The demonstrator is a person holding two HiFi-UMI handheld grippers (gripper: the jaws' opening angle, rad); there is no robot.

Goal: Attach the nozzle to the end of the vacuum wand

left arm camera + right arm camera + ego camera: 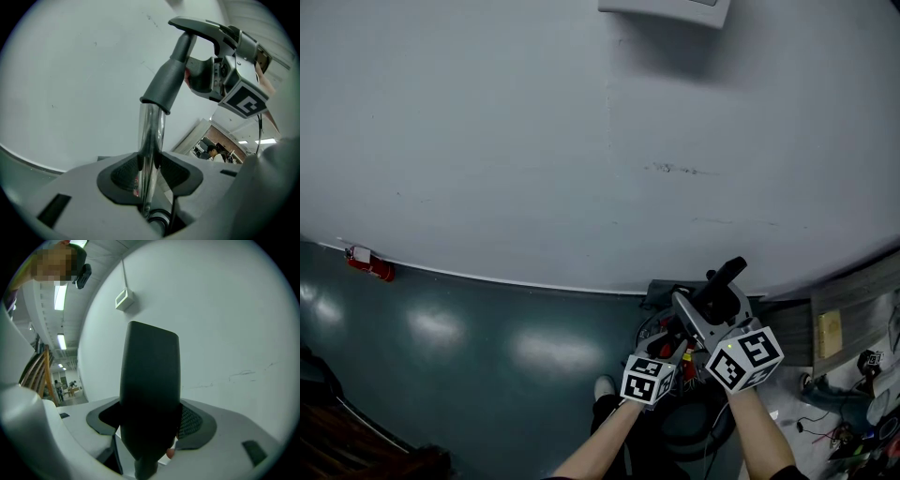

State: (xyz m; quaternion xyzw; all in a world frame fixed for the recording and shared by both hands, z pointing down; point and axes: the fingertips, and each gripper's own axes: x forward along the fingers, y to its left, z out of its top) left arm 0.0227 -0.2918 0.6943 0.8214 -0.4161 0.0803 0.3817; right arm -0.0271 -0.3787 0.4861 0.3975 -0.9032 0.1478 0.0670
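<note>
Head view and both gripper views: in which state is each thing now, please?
left gripper: shut on the vacuum wand.
right gripper: shut on the nozzle.
vacuum wand: held at its metal tube.
nozzle: held; whether it sits on the vacuum wand is unclear.

I count two grippers, my left gripper (150,174) and right gripper (150,423), one wand (152,133), one nozzle (150,380), one wall box (124,298).

No readable text; red label (136,185) on wand (151,136) too blurred
</note>
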